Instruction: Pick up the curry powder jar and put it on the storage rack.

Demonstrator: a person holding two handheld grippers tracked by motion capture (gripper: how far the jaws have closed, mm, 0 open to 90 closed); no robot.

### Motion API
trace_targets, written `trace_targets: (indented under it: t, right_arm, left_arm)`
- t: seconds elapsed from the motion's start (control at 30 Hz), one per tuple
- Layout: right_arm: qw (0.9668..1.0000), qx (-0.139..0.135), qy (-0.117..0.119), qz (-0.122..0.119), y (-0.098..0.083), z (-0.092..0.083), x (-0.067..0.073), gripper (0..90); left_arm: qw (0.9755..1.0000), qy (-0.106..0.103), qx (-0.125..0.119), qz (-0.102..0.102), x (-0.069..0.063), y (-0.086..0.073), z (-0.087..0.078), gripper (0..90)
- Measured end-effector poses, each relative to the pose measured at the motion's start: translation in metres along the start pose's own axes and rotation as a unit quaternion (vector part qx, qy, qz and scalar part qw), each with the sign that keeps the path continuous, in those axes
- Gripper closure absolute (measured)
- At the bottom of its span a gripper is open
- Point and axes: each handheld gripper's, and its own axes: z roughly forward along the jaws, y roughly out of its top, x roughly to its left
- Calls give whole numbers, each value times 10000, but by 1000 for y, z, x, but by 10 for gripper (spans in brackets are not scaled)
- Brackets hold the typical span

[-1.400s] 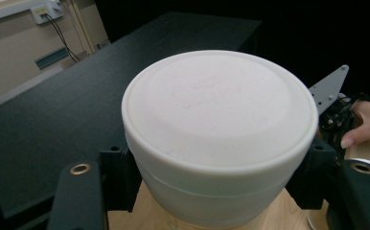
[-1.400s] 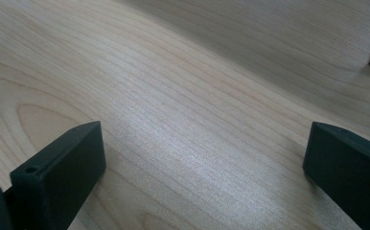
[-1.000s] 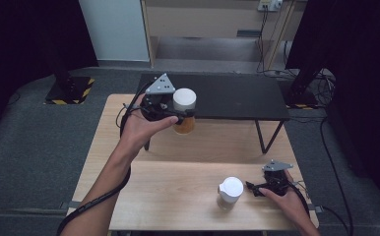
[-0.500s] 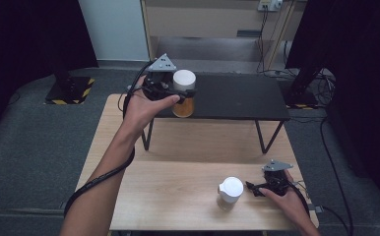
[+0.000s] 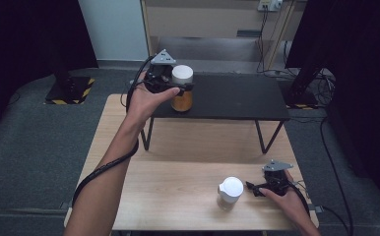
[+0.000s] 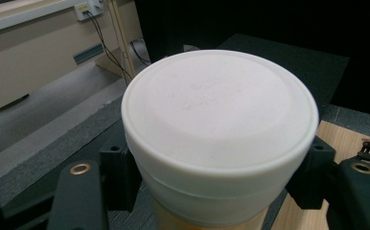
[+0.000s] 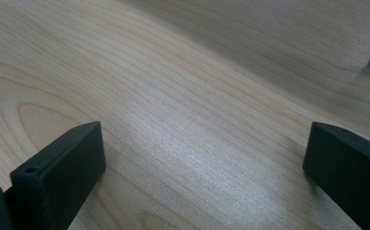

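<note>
An amber jar (image 5: 182, 96) with a white lid is pinched by the left gripper (image 5: 174, 87) over the black raised shelf (image 5: 237, 98) at the far side. The right gripper (image 5: 255, 188), jaws spread, is rested on the wooden worktop (image 5: 178, 196), just beside a second white-lidded jar (image 5: 229, 193).

1. The amber jar (image 6: 219, 143) is cut off by the bottom edge of the left gripper view; its base stays unseen there.
2. Raised lettering on its white lid (image 6: 212, 93) is too faint to read.
3. In the high view, the second jar (image 5: 229, 193) is too small to tell its contents (white lid on top).
4. The right gripper (image 7: 202, 191) has both jaws cropped by the picture's edges.
</note>
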Motion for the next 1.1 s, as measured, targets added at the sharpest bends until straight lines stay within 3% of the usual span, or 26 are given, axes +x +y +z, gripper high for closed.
trace_targets:
  t: [0.5, 0.87, 0.93, 1.1]
  right_arm:
    - [10000, -1, 4, -4, 0, 0, 0, 16]
    - [10000, -2, 9, -8, 0, 0, 0, 15]
    - [10000, 0, 9, -8, 0, 0, 0, 15]
    - [10000, -1, 9, -9, 0, 0, 0, 15]
  left_arm:
    - [9996, -12, -223, -181, 4, -13, 1, 329]
    - [9995, 7, -213, -216, 5, -12, 3, 326]
    - [9998, -6, -152, -162, 5, -10, 3, 314]
    - [9997, 25, -169, -179, 0, -12, 1, 140]
